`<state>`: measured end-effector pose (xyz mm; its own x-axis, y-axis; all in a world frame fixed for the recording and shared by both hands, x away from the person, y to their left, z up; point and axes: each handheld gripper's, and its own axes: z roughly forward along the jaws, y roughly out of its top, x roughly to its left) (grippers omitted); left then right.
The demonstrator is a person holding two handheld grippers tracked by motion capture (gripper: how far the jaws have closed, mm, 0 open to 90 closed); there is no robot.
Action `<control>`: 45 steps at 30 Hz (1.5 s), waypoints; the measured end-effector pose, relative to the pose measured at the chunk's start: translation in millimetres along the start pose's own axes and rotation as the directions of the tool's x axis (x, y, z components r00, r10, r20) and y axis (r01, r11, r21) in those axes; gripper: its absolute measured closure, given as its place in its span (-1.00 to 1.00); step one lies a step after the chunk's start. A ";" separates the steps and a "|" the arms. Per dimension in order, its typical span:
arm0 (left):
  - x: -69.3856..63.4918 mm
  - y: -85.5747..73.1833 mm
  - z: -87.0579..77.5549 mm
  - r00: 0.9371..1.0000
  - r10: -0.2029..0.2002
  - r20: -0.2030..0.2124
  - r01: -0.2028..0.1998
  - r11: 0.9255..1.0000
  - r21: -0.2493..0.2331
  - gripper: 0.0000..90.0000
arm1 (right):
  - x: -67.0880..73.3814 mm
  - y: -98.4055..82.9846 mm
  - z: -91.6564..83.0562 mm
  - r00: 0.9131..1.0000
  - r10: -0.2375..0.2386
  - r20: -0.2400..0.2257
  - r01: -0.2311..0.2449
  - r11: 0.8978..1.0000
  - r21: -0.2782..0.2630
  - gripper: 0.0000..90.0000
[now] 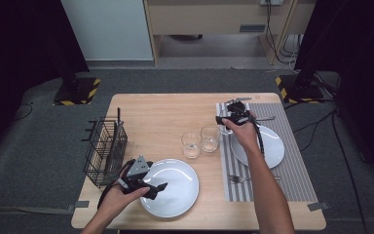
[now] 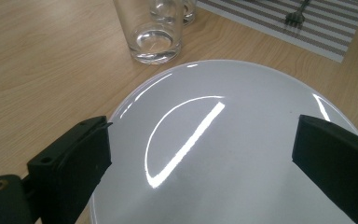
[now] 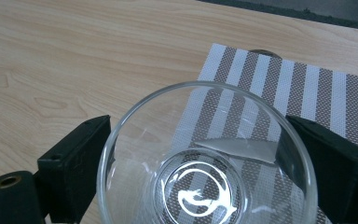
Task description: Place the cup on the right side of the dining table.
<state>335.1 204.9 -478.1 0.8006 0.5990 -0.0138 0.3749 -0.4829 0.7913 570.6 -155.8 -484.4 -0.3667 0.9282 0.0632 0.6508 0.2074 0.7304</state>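
On the worktop, my left gripper (image 1: 148,184) hangs with jaws released over the near white plate (image 2: 223,154). Right of that plate, my right gripper (image 1: 228,118) brackets a glass (image 3: 205,158) on the striped placemat (image 3: 307,88) — jaws slack, so lifting now would tip it.

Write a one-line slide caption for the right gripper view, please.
Right gripper with its jaws on either side of a clear glass at the striped placemat's corner.
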 end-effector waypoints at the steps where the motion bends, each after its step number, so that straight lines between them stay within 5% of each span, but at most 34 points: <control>1: 0.2 -0.1 -0.1 1.000 0.001 0.000 -0.001 1.000 0.001 -0.92 | 0.2 0.5 -0.9 1.000 0.007 -0.004 -0.007 1.000 -0.005 -0.79; 45: 2.1 -0.2 -1.1 1.000 -0.001 -0.013 0.001 1.000 0.004 -0.92 | 3.9 10.4 -29.6 0.999 0.024 -0.031 -0.027 0.996 -0.081 -0.90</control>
<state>336.2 207.0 -477.6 0.7941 0.6078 -0.0068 0.3776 -0.4846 0.7891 556.3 -159.2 -456.4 -0.3711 0.9230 0.1016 0.6040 0.1568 0.7814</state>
